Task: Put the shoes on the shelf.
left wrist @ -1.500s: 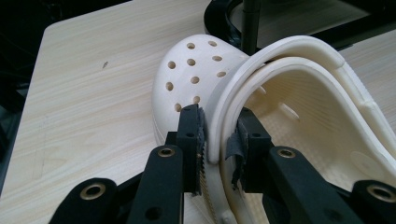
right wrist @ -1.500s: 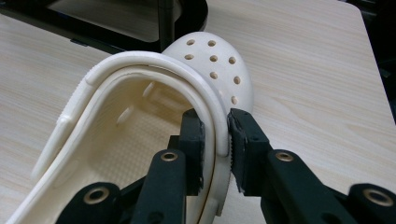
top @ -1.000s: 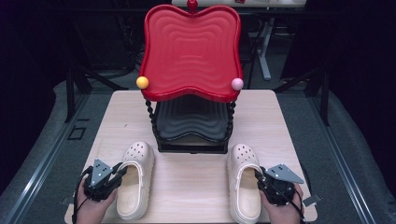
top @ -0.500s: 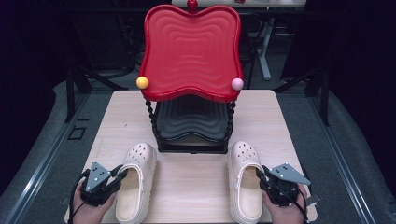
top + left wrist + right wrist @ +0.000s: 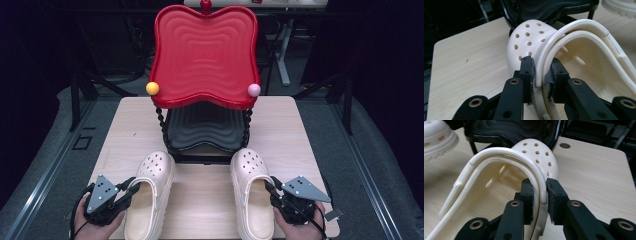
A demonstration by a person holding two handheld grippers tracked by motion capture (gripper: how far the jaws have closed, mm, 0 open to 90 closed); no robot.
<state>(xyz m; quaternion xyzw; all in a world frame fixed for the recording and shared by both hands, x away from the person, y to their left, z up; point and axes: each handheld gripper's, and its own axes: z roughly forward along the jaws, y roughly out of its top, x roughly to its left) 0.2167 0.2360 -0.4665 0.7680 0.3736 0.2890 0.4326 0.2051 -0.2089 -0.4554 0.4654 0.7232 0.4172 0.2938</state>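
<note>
Two cream clogs lie toes-forward on the wooden table [image 5: 300,130], in front of a two-tier rack with a red top tray [image 5: 205,50] and a black lower tray [image 5: 202,130]. My left gripper [image 5: 131,191] is shut on the outer side wall of the left clog [image 5: 150,195]; in the left gripper view its jaws pinch the clog's rim [image 5: 540,67], my gripper [image 5: 541,75] straddling it. My right gripper [image 5: 272,192] is shut on the outer wall of the right clog [image 5: 252,192], and in the right gripper view the pads squeeze that clog [image 5: 534,162] at my gripper [image 5: 540,195].
The rack stands mid-table on twisted black posts, with an orange ball [image 5: 152,88] and a pink ball [image 5: 254,90] at its front corners. The table's near edge runs just under my hands. Dark floor and metal stands surround the table.
Both hands have drawn back toward the near edge and risen a little, bringing the two clogs with them. The grips look the same.
</note>
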